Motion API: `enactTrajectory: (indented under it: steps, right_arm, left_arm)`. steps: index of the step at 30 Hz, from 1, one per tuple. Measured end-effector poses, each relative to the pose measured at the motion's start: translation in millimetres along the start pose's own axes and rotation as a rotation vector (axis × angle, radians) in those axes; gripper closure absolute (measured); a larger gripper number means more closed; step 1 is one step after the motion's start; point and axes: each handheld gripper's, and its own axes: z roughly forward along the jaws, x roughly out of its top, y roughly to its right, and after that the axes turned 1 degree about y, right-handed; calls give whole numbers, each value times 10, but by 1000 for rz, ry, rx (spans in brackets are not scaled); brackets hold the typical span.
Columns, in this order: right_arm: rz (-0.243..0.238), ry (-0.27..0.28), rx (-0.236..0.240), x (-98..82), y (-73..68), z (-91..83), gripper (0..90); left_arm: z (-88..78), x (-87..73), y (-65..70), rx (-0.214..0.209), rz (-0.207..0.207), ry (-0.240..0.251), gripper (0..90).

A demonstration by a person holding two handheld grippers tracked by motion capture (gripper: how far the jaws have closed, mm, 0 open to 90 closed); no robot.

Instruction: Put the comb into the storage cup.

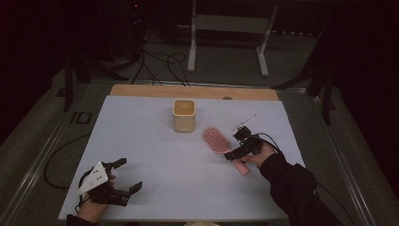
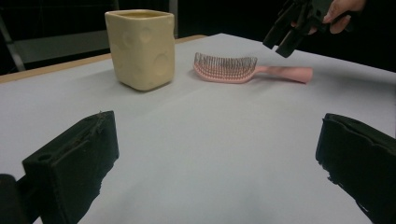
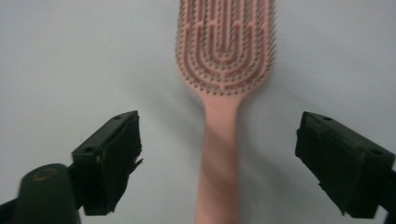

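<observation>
Hairbrush is laid flat just right of the cup, handle straddled untouched by the right gripper, jaws wide. Left gripper, jaws apart and empty, is held well left of the cup.

cup mid-table | hairbrush just right, nearer the person

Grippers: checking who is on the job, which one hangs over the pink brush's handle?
The right gripper, fingers either side of the hairbrush handle; the left gripper sits far off.
</observation>
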Motion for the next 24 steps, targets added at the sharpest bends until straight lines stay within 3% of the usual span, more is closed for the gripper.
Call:
enactTrajectory:
  steps: [16,24]
  right_arm:
    - [12,-116,-36,93,-6,182,464]
    - [-1,-160,-57,108,-25,293,541]
  left_arm:
    - [-5,0,-7,-1,-3,2,1]
    - [-5,0,-6,-1,-2,2,1]
